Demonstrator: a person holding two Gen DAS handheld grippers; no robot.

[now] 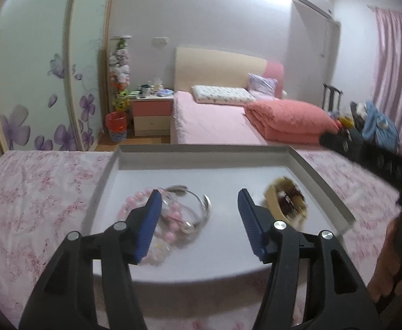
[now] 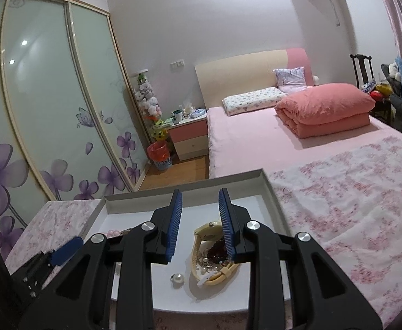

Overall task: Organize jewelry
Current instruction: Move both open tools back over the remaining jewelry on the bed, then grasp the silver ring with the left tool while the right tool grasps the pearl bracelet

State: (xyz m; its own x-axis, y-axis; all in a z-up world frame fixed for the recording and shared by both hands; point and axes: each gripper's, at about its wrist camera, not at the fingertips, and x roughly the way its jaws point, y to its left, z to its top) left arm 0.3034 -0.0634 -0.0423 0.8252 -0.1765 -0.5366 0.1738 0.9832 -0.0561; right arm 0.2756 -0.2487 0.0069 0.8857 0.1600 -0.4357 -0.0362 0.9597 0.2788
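A shallow white tray [image 1: 322, 181] lies on a pink floral cloth [image 1: 35, 192]. In its left part lie pink bead bracelets [image 1: 137, 200] and a silver bangle [image 1: 203, 206]. At its right lies a cream watch [image 1: 272, 200], blurred, with dark red beads [image 1: 291, 203] inside its strap. My left gripper [image 1: 199, 192] hovers low over the tray's middle, open, with nothing between its pads. In the right wrist view my right gripper [image 2: 200, 192] stands narrowly open and empty above the cream watch [image 2: 201, 247] and dark beads [image 2: 217, 247]. A loose pearl pendant [image 2: 177, 277] lies beside them.
The right gripper's black body [image 1: 366, 154] reaches in over the tray's right rim, and a hand [image 1: 388, 275] shows at the lower right. Beyond are a pink bed [image 2: 250, 143] with a folded quilt [image 2: 327, 110], a nightstand [image 2: 189, 140] and flowered wardrobe doors [image 2: 49, 96].
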